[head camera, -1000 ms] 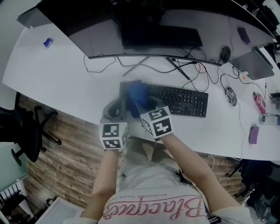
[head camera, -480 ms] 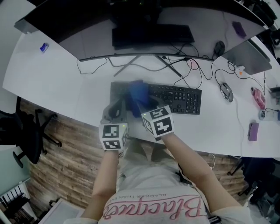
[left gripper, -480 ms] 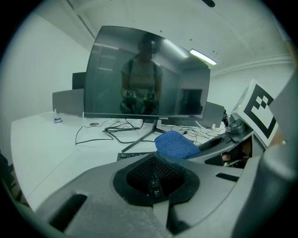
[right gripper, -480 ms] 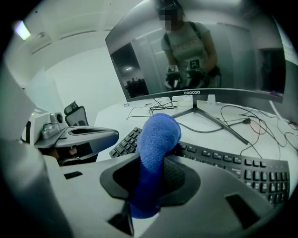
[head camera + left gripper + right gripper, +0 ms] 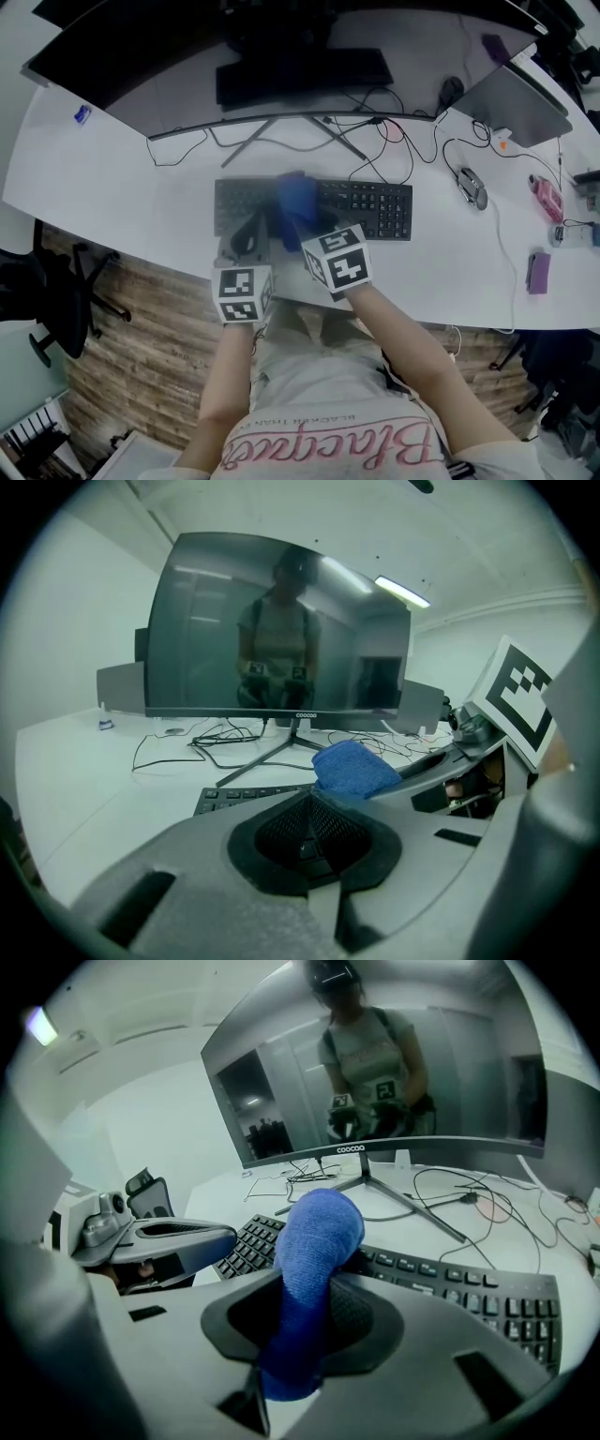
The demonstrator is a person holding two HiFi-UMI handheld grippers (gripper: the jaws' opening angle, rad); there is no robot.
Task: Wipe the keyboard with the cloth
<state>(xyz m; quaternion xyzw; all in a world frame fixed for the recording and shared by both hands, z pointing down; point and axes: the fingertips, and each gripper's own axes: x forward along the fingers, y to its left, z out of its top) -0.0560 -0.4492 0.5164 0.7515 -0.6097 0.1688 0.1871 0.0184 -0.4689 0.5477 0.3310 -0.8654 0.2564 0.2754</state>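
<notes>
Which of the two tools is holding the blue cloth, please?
The right tool: the blue cloth is clamped between its jaws, over the near keyboard. The left tool beside it is shut with nothing between its jaws.

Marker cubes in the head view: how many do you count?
2. One cube rides the left gripper; the other cube rides the right gripper, beside it to the right. None looks hidden.

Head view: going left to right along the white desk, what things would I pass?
Small blue object → black keyboard → computer mouse → pink object.
</notes>
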